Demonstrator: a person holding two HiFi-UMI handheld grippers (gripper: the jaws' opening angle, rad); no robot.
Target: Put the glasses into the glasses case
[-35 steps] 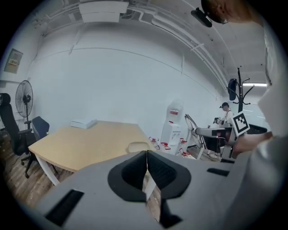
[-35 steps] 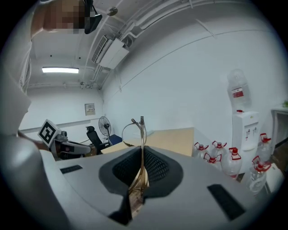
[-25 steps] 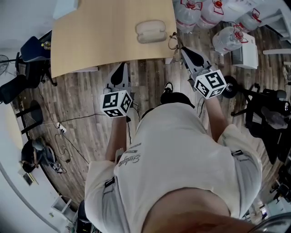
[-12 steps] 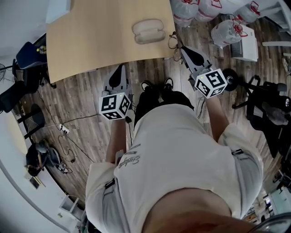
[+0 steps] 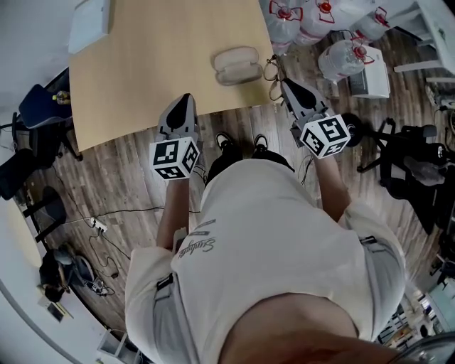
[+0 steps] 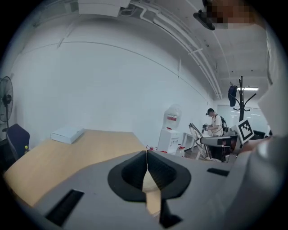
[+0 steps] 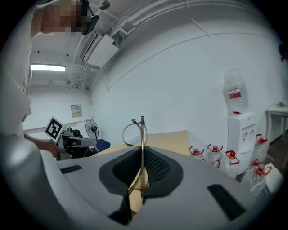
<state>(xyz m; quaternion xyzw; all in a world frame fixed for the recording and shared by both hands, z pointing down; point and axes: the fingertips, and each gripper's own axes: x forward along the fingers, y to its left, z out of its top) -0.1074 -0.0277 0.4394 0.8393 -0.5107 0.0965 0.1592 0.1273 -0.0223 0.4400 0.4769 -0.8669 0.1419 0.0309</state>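
Note:
A beige glasses case [image 5: 237, 65] lies open near the front right corner of the wooden table [image 5: 142, 71]. My right gripper [image 5: 287, 84] is shut on thin wire-framed glasses [image 5: 271, 75], held at the table's right edge, just right of the case. In the right gripper view the glasses [image 7: 136, 130] stick up from between the closed jaws. My left gripper [image 5: 179, 105] is shut with nothing in it, at the table's front edge, left of the case. In the left gripper view its jaws [image 6: 146, 155] meet in a line.
A white flat box [image 5: 89, 23] lies at the table's far left corner. Several water bottles [image 5: 313, 21] stand on the floor right of the table. A dark chair [image 5: 39, 114] is at the left, and dark stands and gear [image 5: 409, 153] at the right.
Both grippers have moved forward toward the table. The left one now reaches the table's front edge. The right still holds the glasses beside the case.

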